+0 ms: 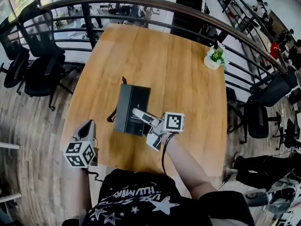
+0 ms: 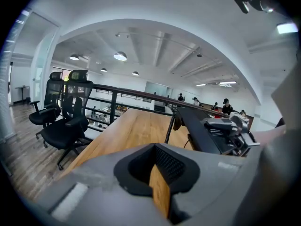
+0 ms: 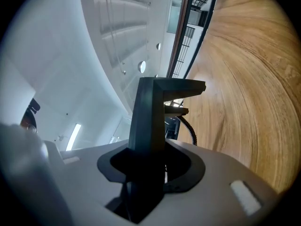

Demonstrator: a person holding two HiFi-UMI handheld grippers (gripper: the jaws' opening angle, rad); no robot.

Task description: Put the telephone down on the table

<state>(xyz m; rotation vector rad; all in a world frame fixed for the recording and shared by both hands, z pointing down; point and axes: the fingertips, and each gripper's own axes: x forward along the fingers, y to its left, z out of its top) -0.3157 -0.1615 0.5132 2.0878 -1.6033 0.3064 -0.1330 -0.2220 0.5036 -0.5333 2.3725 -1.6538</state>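
Note:
The black telephone (image 1: 132, 109) hangs tilted over the middle of the wooden table (image 1: 188, 93). My right gripper (image 1: 140, 115) is shut on its near right edge. In the right gripper view the telephone's (image 3: 151, 121) dark body fills the gap between the jaws of my right gripper (image 3: 148, 160), and its coiled cord (image 3: 188, 129) trails off behind. My left gripper (image 1: 87, 126) is at the table's front left edge, apart from the telephone. Its jaws stand a narrow gap apart around nothing. The left gripper view shows the left gripper (image 2: 159, 173), with the telephone (image 2: 202, 132) and its cord (image 2: 169, 126) off to the right.
A small potted plant (image 1: 215, 57) stands at the table's far right corner. A dark curved railing (image 1: 141, 6) runs behind the table. Black office chairs (image 1: 42, 60) stand to the left and more chairs (image 1: 263, 107) to the right. A person's legs (image 1: 254, 166) show at the lower right.

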